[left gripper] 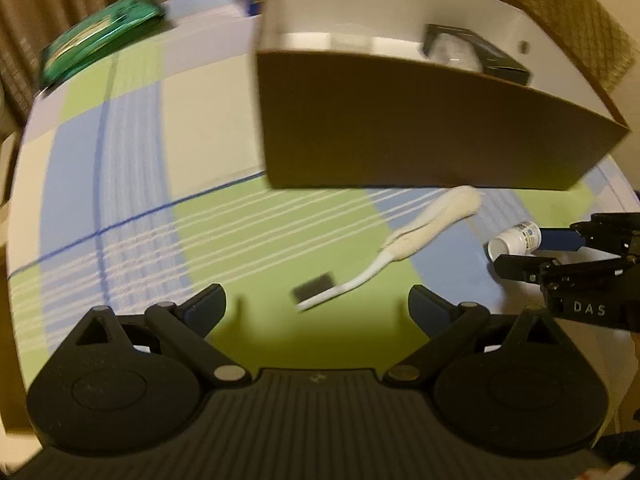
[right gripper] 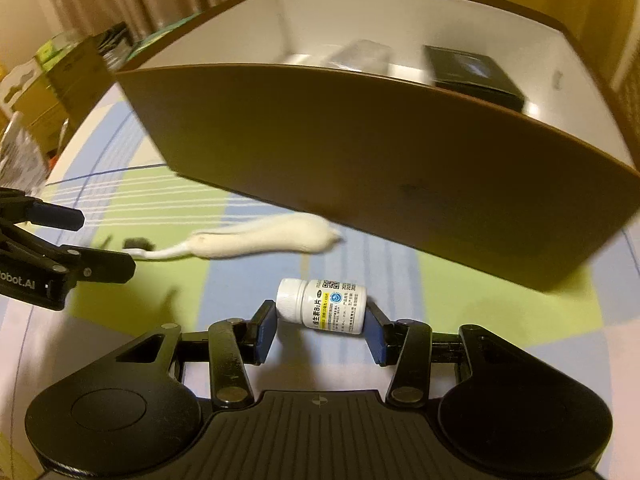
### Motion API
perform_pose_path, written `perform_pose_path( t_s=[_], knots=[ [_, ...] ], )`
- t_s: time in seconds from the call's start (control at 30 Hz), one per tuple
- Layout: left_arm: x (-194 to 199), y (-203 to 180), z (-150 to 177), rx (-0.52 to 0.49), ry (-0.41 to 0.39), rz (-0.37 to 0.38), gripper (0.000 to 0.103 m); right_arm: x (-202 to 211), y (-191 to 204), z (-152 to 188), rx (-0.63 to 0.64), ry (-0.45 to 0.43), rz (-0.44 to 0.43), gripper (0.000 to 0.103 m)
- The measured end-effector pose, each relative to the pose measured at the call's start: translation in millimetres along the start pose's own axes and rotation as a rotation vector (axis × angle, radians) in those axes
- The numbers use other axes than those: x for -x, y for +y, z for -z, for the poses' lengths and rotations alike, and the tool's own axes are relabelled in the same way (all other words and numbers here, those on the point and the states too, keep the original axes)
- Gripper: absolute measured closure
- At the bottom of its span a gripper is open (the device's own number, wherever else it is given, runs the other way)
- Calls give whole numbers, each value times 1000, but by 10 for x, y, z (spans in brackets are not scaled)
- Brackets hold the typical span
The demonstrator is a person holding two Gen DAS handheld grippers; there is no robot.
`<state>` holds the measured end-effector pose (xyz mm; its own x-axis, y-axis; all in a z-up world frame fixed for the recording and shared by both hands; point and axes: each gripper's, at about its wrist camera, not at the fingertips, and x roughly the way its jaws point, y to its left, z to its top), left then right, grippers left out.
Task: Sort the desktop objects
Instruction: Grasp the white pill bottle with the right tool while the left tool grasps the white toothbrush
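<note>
Right gripper [right gripper: 321, 326] clamped end-to-end on pill bottle [right gripper: 323, 306], lying sideways on tablecloth [right gripper: 248, 280] before brown box [right gripper: 400, 168], presumably for boxing. Left gripper [left gripper: 316, 300] spread wide, empty, near white brush [left gripper: 404, 240].

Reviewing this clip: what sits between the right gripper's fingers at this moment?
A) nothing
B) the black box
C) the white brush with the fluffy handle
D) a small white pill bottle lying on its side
D: in the right wrist view, the small white pill bottle lies on its side between the right gripper pads, cap toward the left pad.
</note>
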<state>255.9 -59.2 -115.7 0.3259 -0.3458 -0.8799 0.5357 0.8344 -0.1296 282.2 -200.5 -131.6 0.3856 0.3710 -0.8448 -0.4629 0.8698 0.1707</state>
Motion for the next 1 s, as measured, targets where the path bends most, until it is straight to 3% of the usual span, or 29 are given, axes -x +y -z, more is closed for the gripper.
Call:
perform_pose_path(
  t_s=[0.27, 0.4, 0.47, 0.63, 0.73, 1.0],
  knots=[
    [-145, -333, -172, -158, -58, 100, 14, 192, -398, 141, -95, -2, 54, 59],
    [-287, -439, -257, -209, -47, 113, 27, 280, -521, 203, -125, -5, 70, 59],
    [-345, -499, -273, -230, -39, 119, 30, 319, -571, 230, -132, -6, 76, 59],
    [-447, -607, -229, -238, -15, 153, 65, 399, -701, 288, -151, -9, 87, 59],
    [-439, -682, -147, -237, -13, 154, 78, 441, -776, 320, -157, -8, 86, 59],
    [-372, -954, -7, -227, 3, 136, 82, 513, -947, 404, -140, -6, 70, 59]
  ],
)
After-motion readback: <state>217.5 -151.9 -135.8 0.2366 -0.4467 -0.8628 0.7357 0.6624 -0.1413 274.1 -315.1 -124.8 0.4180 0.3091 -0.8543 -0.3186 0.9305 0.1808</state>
